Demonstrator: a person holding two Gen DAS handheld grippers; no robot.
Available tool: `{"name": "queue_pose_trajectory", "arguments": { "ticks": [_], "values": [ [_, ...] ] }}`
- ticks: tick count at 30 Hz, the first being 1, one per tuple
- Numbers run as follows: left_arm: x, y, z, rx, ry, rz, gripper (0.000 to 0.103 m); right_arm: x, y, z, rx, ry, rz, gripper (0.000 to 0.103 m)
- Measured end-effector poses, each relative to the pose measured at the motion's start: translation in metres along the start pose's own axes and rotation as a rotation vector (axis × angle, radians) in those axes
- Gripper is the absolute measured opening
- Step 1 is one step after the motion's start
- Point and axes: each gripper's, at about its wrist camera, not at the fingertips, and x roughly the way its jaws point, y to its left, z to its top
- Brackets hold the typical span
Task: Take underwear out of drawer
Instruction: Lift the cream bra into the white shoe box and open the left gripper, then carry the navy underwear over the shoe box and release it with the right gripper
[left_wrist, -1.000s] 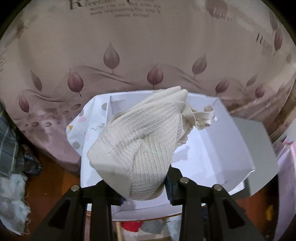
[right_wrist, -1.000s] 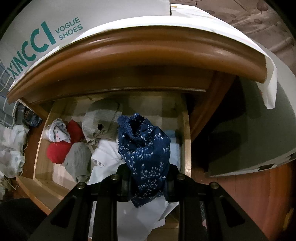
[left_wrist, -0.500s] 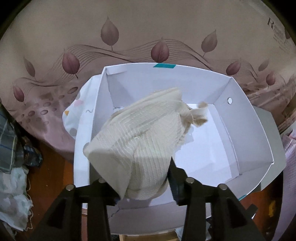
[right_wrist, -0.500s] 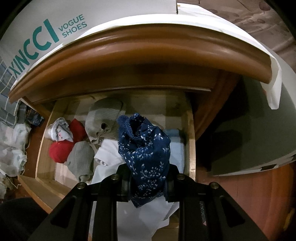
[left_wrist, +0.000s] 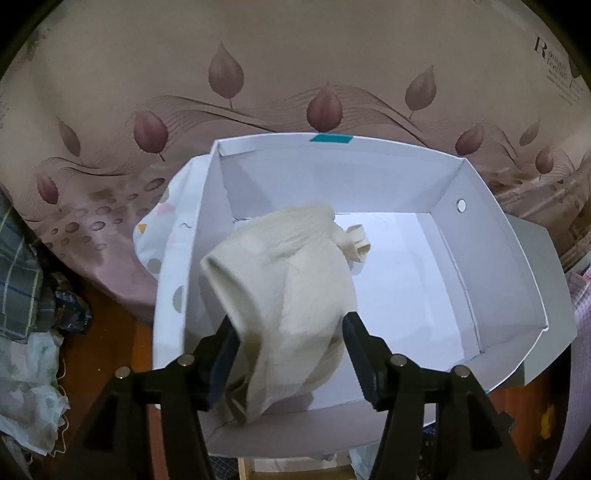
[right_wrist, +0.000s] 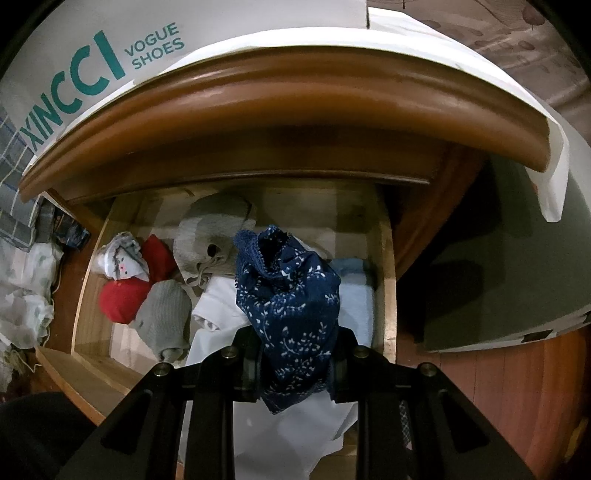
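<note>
In the left wrist view my left gripper (left_wrist: 290, 343) has its jaws spread, with cream ribbed underwear (left_wrist: 284, 295) lying between the fingers and dropping into a white shoe box (left_wrist: 491, 236). In the right wrist view my right gripper (right_wrist: 295, 358) is shut on navy floral underwear (right_wrist: 291, 299), held above the open wooden drawer (right_wrist: 386, 280). The drawer holds grey (right_wrist: 210, 236), red (right_wrist: 122, 295) and white (right_wrist: 221, 306) garments.
The shoe box stands on the wooden nightstand top (right_wrist: 295, 96), against a leaf-patterned bedspread (left_wrist: 258, 74). Clothes (left_wrist: 26, 332) lie heaped on the floor at left. A grey box lid (right_wrist: 498, 280) leans at the drawer's right.
My left gripper moved forward over the shoe box and its jaws spread, loosening the cream underwear, which sags into the box. The right gripper with the navy underwear barely moved.
</note>
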Motion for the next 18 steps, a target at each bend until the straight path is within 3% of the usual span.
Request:
{"name": "queue_pose_trajectory", "arguments": {
  "ticks": [13, 18],
  "values": [
    [-0.054, -0.012, -0.019, 0.089, -0.117, 0.038, 0.064, -0.01, 0.006, 0.0, -0.034, -0.064, -0.006, 0.023],
    [-0.081, -0.008, -0.033, 0.096, -0.193, 0.086, 0.066, -0.026, 0.002, 0.002, -0.006, -0.105, 0.057, 0.023]
  ]
}}
